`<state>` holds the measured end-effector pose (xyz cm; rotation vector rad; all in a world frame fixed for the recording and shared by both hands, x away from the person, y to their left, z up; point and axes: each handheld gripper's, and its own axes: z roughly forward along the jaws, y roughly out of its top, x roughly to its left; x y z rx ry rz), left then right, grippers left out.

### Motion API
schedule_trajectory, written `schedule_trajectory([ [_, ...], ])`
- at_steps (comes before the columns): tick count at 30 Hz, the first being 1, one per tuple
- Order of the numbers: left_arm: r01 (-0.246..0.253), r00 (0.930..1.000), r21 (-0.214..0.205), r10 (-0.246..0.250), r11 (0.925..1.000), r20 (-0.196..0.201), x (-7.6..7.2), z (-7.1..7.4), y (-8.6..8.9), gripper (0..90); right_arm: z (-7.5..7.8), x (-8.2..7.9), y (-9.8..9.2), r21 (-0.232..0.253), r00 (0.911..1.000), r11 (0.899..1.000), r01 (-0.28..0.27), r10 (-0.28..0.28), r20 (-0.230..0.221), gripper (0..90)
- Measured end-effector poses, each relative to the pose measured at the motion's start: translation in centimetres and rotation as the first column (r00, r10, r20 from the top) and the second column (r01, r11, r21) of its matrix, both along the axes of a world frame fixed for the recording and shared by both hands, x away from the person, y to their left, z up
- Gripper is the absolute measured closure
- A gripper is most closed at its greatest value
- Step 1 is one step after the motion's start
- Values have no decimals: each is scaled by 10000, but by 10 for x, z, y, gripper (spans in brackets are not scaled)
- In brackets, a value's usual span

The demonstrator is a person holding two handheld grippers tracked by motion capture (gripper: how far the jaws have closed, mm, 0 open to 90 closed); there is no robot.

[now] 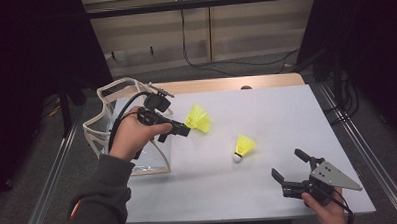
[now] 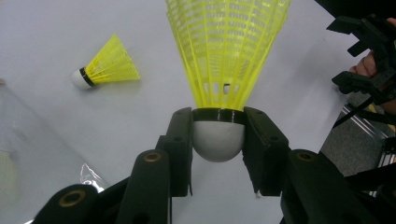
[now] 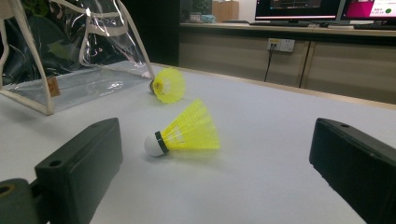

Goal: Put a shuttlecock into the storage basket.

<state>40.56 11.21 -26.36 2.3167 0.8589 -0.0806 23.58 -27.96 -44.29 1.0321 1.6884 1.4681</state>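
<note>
Right gripper point(image 1: 289, 175): jaws wide, empty, low at near table point(image 1: 266, 114) edge. Loose shuttlecock point(image 1: 243, 147) lying on its side mid-table, within reach. Left gripper point(image 2: 218, 148): jaws clamped on held shuttlecock point(image 2: 226, 60) at cork, skirt forward. Advised: keep grip on cork, carry skirt clear of rim, release inside clear bag point(image 1: 112, 130) beyond.

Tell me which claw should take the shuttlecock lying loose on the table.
Right, probably. The right claw stands open and empty, aimed at the loose shuttlecock. The left claw is shut on the other shuttlecock, beside the clear bag.
</note>
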Motion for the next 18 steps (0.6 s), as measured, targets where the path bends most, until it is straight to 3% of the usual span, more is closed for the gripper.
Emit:
schedule_trajectory([
  [18, -107, 9999, -35, 107, 9999, 125, 3, 14, 5, 648, 0, 0, 0, -12, 10000, 10000, -5, 5, 2, 23],
])
